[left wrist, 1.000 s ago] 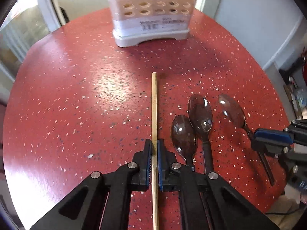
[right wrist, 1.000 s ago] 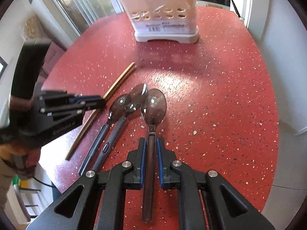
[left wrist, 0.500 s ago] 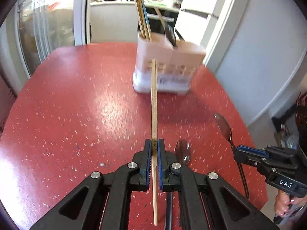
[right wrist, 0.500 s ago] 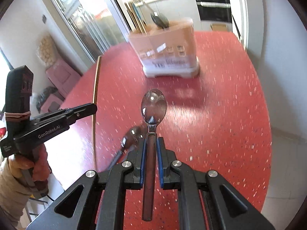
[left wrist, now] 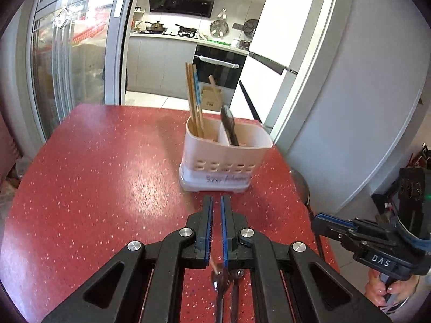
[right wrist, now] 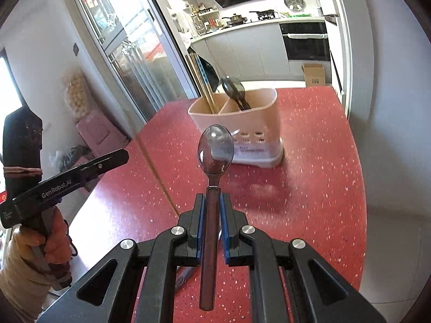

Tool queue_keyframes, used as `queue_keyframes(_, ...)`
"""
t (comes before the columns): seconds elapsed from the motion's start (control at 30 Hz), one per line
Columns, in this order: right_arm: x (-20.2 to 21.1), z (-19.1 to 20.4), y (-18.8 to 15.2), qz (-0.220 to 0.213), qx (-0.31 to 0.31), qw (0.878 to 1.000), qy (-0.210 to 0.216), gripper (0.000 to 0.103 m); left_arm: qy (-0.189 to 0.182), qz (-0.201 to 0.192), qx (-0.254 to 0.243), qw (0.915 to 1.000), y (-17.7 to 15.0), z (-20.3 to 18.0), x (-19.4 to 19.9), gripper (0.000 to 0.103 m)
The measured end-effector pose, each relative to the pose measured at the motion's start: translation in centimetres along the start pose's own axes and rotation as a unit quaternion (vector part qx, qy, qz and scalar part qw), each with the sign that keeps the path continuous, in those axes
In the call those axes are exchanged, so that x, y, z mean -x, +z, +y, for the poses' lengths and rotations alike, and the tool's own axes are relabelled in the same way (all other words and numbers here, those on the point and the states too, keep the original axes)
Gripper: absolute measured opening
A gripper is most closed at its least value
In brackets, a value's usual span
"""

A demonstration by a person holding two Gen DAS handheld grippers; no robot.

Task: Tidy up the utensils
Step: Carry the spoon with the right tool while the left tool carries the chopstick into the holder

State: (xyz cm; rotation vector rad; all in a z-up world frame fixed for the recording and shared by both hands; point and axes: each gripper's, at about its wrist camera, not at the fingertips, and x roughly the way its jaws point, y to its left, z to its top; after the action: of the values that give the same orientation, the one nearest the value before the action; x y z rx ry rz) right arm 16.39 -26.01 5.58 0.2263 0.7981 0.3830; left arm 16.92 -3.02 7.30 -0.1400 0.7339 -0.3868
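The left gripper [left wrist: 216, 228] sits in the lower centre of its own view. Its blue-padded fingers are parallel and a narrow slot apart, with only red tabletop showing through the slot. Below them, two metal spoons with dark handles [left wrist: 227, 280] lie side by side on the speckled red round table [left wrist: 94, 188]. A short brown stub pokes out at the bottom of the slot. What it is cannot be told.

The right gripper [right wrist: 212, 210] is in the lower centre of its own view. It pinches the brown handle of a shiny metal spoon [right wrist: 215, 150], whose bowl points forward and up the frame. The bowl overlaps the front of the pale pink slotted plastic utensil holder [right wrist: 256, 113] on the table's far side.

In the left wrist view, the holder's left compartment carries a bundle of upright wooden chopsticks [left wrist: 195, 99]. Its right compartment carries a dark spoon [left wrist: 229, 126] leaning bowl-up.

In the right wrist view, a single thin wooden chopstick [right wrist: 159, 177] runs as a slanted line left of centre, clear of the left gripper's tip. Whether it rests on the table cannot be told.
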Motion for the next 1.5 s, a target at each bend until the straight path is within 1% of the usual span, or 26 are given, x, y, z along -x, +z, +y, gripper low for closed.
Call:
queue_keyframes(0.1, 0.0, -0.1, 0.5, -0.003, -0.001, 1.000, 0.002, 0.012, 0.003, -0.005, -0.004, 1.0000, 0.4, -0.2, -0.4, 0.035)
queue_keyframes(0.17, -0.1, -0.1, 0.6, -0.002, -0.001, 1.000, 0.002, 0.012, 0.007, -0.001, -0.004, 1.0000, 0.2, 0.0, -0.8, 0.035)
queue_keyframes(0.23, -0.3, -0.2, 0.3, 0.002, -0.004, 1.000, 0.002, 0.012, 0.020, 0.014, 0.006, 0.9997, -0.3, 0.7, -1.8, 0.035)
queue_keyframes(0.3, -0.6, -0.4, 0.0, 0.008, -0.007, 1.000, 0.002, 0.012, 0.035, 0.040, 0.040, 0.9978, -1.1, 2.3, -3.3, 0.035)
queue_keyframes(0.33, -0.8, -0.6, -0.3, 0.012, -0.009, 1.000, 0.003, 0.012, 0.044, 0.045, 0.056, 0.9964, -1.4, 3.0, -3.7, 0.035)
queue_keyframes(0.43, -1.4, -1.1, -0.9, 0.022, -0.015, 1.000, 0.006, 0.012, 0.090, 0.061, 0.104, 0.9886, -2.1, 5.9, -5.1, 0.036)
queue_keyframes(0.47, -1.5, -1.2, -1.0, 0.025, -0.017, 1.000, 0.008, 0.012, 0.108, 0.070, 0.120, 0.9844, -2.3, 7.1, -5.7, 0.048)
queue_keyframes(0.5, -1.6, -1.3, -1.2, 0.026, -0.019, 0.999, 0.010, 0.012, 0.116, 0.076, 0.133, 0.9814, -2.5, 8.0, -6.0, 0.067)
queue_keyframes(0.53, -1.7, -1.5, -1.4, 0.028, -0.020, 0.999, 0.012, 0.012, 0.125, 0.081, 0.152, 0.9771, -2.7, 9.1, -6.3, 0.103)
queue_keyframes(0.57, -1.7, -1.6, -1.5, 0.029, -0.021, 0.999, 0.014, 0.012, 0.139, 0.080, 0.170, 0.9724, -2.8, 10.1, -6.4, 0.103)
queue_keyframes(0.6, -1.8, -1.8, -1.6, 0.030, -0.021, 0.999, 0.016, 0.012, 0.147, 0.078, 0.177, 0.9701, -2.9, 10.6, -6.6, 0.103)
queue_keyframes(0.67, -2.1, -2.1, -1.8, 0.033, -0.024, 0.999, 0.019, 0.012, 0.158, 0.093, 0.179, 0.9666, -2.8, 11.5, -7.3, 0.103)
queue_keyframes(0.73, -2.3, -2.4, -2.0, 0.036, -0.028, 0.999, 0.021, 0.012, 0.190, 0.113, 0.177, 0.9591, -2.4, 12.2, -8.6, 0.103)
queue_keyframes(0.8, -2.5, -2.8, -2.1, 0.039, -0.034, 0.998, 0.024, 0.012, 0.202, 0.127, 0.173, 0.9555, -1.8, 12.7, -10.3, 0.103)
queue_keyframes(0.93, -2.5, -3.4, -2.5, 0.041, -0.040, 0.998, 0.024, 0.012, 0.235, 0.171, 0.147, 0.9455, -0.5, 13.3, -14.4, 0.103)
queue_keyframes(1.0, -2.6, -3.8, -2.5, 0.042, -0.044, 0.998, 0.024, 0.012, 0.235, 0.187, 0.139, 0.9436, -0.1, 13.6, -16.0, 0.098)
queue_keyframes(1.07, -2.6, -4.2, -2.6, 0.042, -0.048, 0.998, 0.023, 0.012, 0.240, 0.203, 0.133, 0.9400, 0.1, 13.7, -17.2, 0.098)
queue_keyframes(1.13, -2.6, -4.4, -2.5, 0.042, -0.051, 0.998, 0.023, 0.012, 0.246, 0.219, 0.136, 0.9342, 0.2, 14.2, -18.2, 0.096)
queue_keyframes(1.17, -2.6, -4.5, -2.4, 0.043, -0.051, 0.998, 0.023, 0.012, 0.244, 0.226, 0.138, 0.9328, 0.2, 14.4, -18.5, 0.091)
queue_keyframes(1.23, -2.8, -4.7, -2.3, 0.043, -0.052, 0.997, 0.024, 0.012, 0.239, 0.250, 0.150, 0.9262, -0.3, 15.0, -19.6, 0.089)
queue_keyframes(1.3, -2.9, -4.7, -2.2, 0.043, -0.053, 0.997, 0.024, 0.012, 0.235, 0.251, 0.161, 0.9251, -0.5, 15.5, -19.7, 0.088)
queue_keyframes(1.33, -2.9, -4.7, -2.2, 0.044, -0.053, 0.997, 0.024, 0.012, 0.236, 0.253, 0.155, 0.9255, -0.4, 15.6, -19.6, 0.084)
queue_keyframes(1.4, -3.1, -4.7, -2.1, 0.046, -0.054, 0.997, 0.024, 0.012, 0.228, 0.250, 0.135, 0.9314, -0.2, 15.2, -19.5, 0.055)
queue_keyframes(1.43, -3.1, -4.7, -2.1, 0.046, -0.054, 0.997, 0.023, 0.012, 0.226, 0.252, 0.130, 0.9320, -0.1, 15.2, -19.7, 0.038)
queue_keyframes(1.47, -3.1, -4.6, -2.1, 0.046, -0.053, 0.997, 0.022, 0.012, 0.222, 0.254, 0.128, 0.9327, 0.0, 15.1, -19.8, 0.035)
queue_keyframes(1.5, -3.1, -4.7, -2.1, 0.046, -0.053, 0.997, 0.020, 0.012, 0.215, 0.251, 0.127, 0.9352, 0.1, 15.0, -20.0, 0.035)
